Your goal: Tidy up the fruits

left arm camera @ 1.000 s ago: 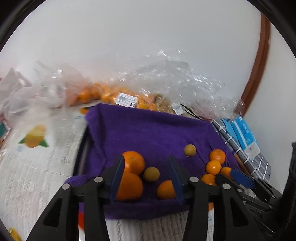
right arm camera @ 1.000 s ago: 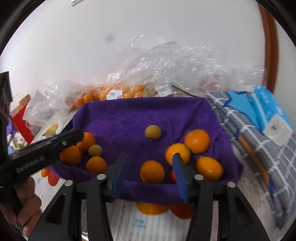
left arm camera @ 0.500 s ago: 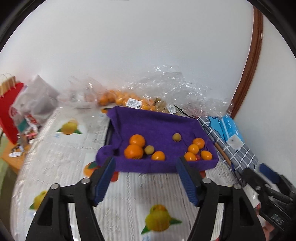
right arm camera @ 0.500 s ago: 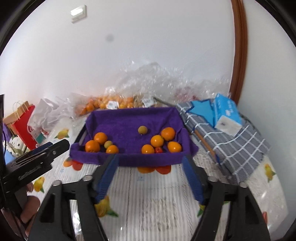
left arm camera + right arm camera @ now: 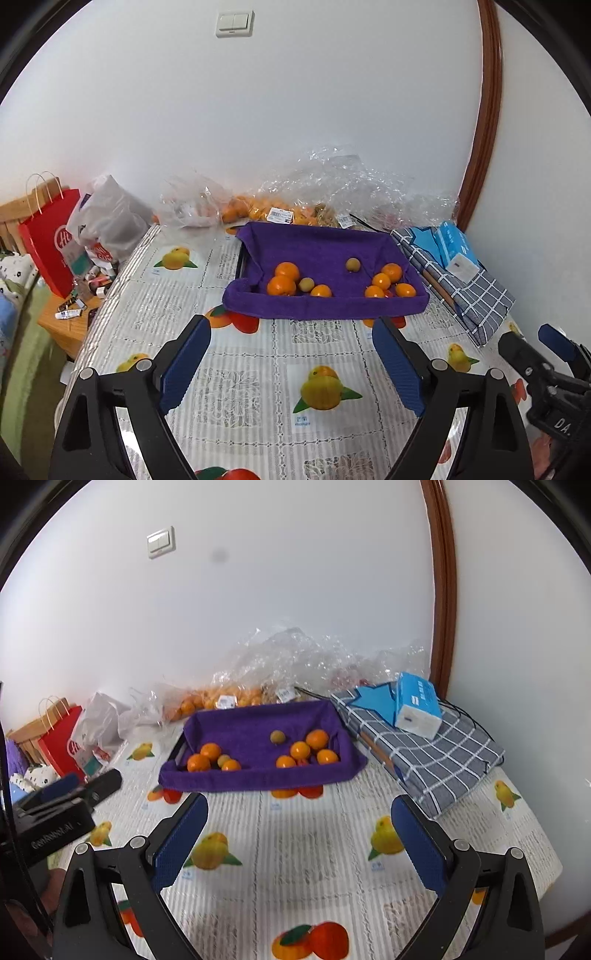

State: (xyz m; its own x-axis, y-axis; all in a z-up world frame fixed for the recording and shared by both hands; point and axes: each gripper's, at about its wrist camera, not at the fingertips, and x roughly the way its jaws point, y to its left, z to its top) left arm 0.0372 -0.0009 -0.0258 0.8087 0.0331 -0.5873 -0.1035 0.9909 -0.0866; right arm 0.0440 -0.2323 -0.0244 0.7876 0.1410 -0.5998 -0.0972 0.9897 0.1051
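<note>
Black-framed, with blue ribbed pads, the left gripper (image 5: 291,363) hangs above the worktop (image 5: 258,369), angled downward toward the tray; its fingers (image 5: 184,363) are spreading apart, released, with nothing between them. The right gripper (image 5: 299,840) takes the same downward-angled pose, its fingers (image 5: 419,845) likewise widening and empty. Each gripper shows at the edge of the other's view; part of a hand shows below the left gripper in the right wrist view.

Count of fruit in the purple towel-lined tray (image 5: 325,306), which sits at the far middle of the worktop, well apart from both grippers:
- Left cluster: three orange mandarins (image 5: 282,285) and one small yellow-green round fruit (image 5: 306,284).
- Centre: one small yellow-green fruit (image 5: 352,265), alone.
- Right cluster: four orange mandarins (image 5: 391,272), with a small red item partly hidden among them; I cannot tell what it is.

Further oranges lie in clear crinkled plastic bags (image 5: 332,192) behind the tray, against the wall; their number cannot be counted.

Surface: a white ribbed tablecloth printed with fruit pictures. Right of the tray lies a folded grey checked cloth (image 5: 436,753) bearing a blue tissue pack (image 5: 417,705). At the left edge stand a red paper bag (image 5: 48,240) and a grey plastic bag (image 5: 107,218). Room: plain white wall with one double light switch (image 5: 234,23) and a brown wooden frame (image 5: 487,118) at right.
</note>
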